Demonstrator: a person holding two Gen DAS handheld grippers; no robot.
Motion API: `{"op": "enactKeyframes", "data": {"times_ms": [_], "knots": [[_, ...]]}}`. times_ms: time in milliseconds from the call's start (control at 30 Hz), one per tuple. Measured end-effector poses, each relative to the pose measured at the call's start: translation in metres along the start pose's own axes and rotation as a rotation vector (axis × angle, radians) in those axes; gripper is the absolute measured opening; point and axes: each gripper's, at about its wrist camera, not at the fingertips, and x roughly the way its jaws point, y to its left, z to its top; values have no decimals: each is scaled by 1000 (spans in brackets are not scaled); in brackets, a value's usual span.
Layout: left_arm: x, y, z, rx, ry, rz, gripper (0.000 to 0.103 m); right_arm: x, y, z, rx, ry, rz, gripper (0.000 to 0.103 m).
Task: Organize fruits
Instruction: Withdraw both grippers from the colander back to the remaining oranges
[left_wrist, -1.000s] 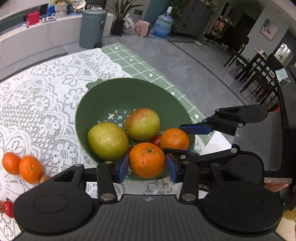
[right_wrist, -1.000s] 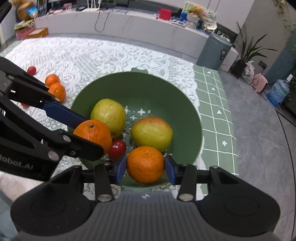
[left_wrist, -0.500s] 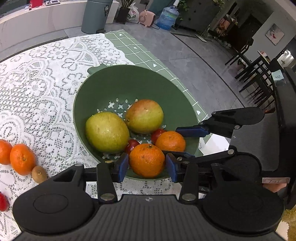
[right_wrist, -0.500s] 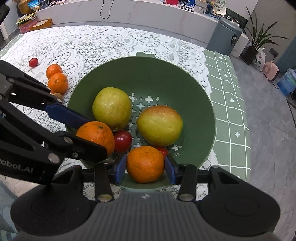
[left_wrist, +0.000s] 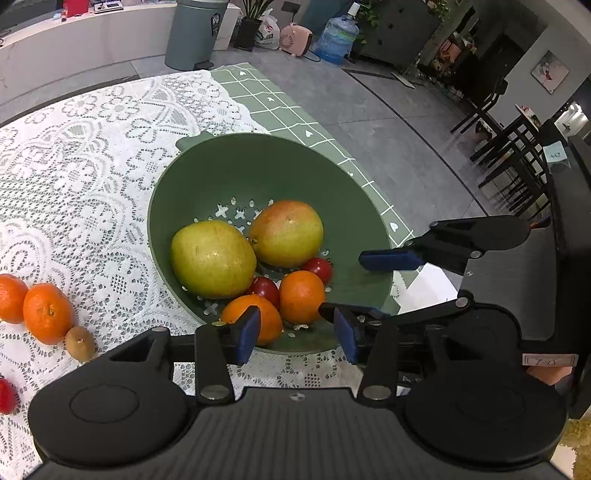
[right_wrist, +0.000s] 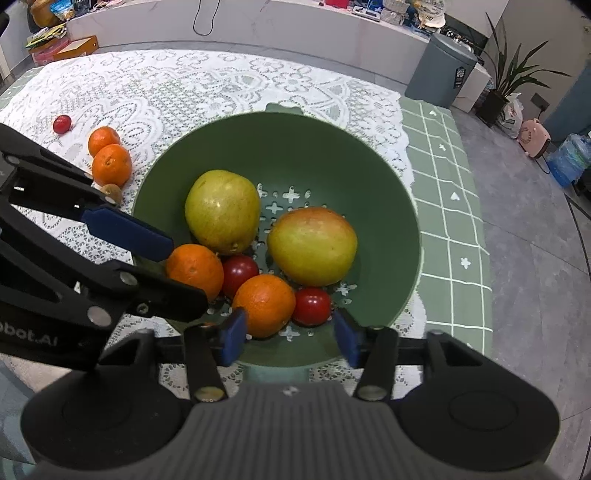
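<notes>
A green colander (left_wrist: 258, 162) (right_wrist: 332, 147) sits on the lace cloth. It holds a yellow-green pear (left_wrist: 212, 258) (right_wrist: 221, 210), a red-green mango (left_wrist: 286, 232) (right_wrist: 312, 245), two oranges (left_wrist: 301, 295) (left_wrist: 258, 317) (right_wrist: 264, 304) (right_wrist: 194, 269) and two small red fruits (left_wrist: 319, 267) (right_wrist: 312, 306). My left gripper (left_wrist: 295, 334) is open and empty at the colander's near rim, just behind one orange. My right gripper (right_wrist: 290, 341) is open and empty at the rim, behind the other orange. Each gripper shows in the other's view.
On the cloth left of the colander lie two more oranges (left_wrist: 46, 312) (right_wrist: 110, 164), a kiwi (left_wrist: 79, 343) (right_wrist: 112, 192) and a small red fruit (right_wrist: 61, 123). The table edge with green checked cloth (right_wrist: 450, 206) runs on the right. A bin (left_wrist: 195, 33) stands on the floor beyond.
Both grippers were shut on an orange each above the colander. Both have opened, and the two oranges now lie in the colander among the other fruit.
</notes>
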Motion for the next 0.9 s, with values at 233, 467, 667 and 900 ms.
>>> {"op": "enactKeyframes", "data": {"times_ms": [233,467,667,900], "knots": [[-17,-4,-2,5,-46,7,56,-16,0,1,13,-34,-40,61],[-47,-9,-13,1,-137,41,57,-42,6,-3,67,-125,-101,72],[-73,-4,-25,-11,-216,115,57,-61,30,-9,102,-237,-124,72],[-102,7,-42,-12,-299,201,58,-70,72,-16,105,-349,-122,73]]}}
